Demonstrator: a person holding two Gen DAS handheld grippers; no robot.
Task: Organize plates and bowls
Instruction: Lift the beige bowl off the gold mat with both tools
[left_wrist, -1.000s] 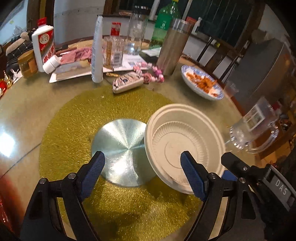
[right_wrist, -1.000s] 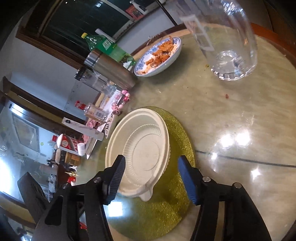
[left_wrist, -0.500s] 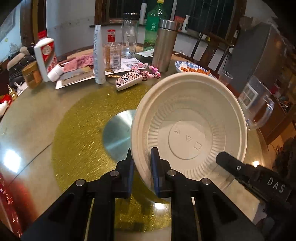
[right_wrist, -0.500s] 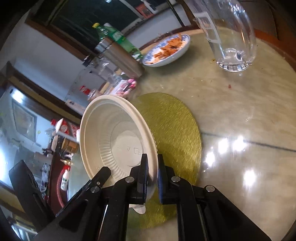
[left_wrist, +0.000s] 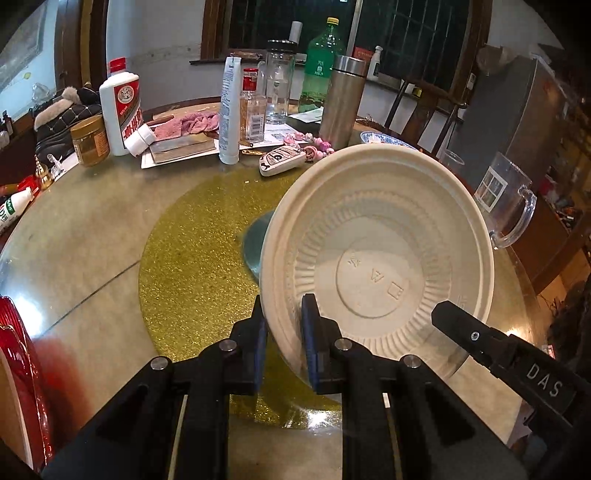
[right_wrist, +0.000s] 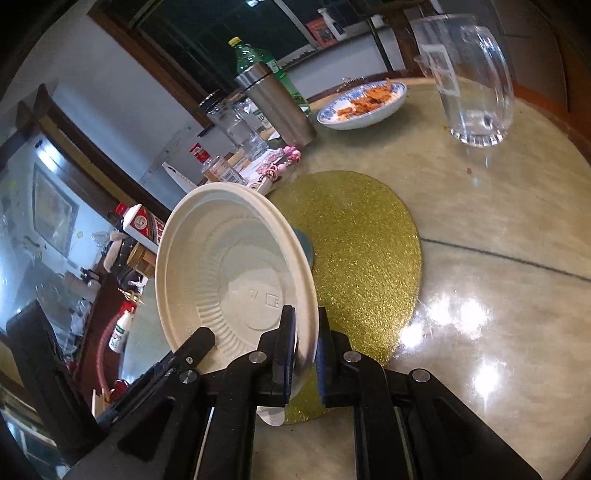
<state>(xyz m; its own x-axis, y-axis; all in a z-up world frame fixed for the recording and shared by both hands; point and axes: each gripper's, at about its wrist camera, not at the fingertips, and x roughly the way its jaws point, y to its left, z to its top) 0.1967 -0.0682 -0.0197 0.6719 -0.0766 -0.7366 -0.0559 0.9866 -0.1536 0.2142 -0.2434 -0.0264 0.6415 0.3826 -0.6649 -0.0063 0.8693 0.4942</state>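
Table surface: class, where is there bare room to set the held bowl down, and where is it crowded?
Free: the gold mat, and the bare table between it and the glass mug. Crowded: the far side, around the steel flask and white bottle.

Glossy round table (right_wrist: 498, 229) carries gold mat (right_wrist: 362, 236), glass mug (right_wrist: 469, 92), perhaps snacks.

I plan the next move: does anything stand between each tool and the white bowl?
No. Both the left tool and the right tool already clamp the rim of the white bowl, nothing between.
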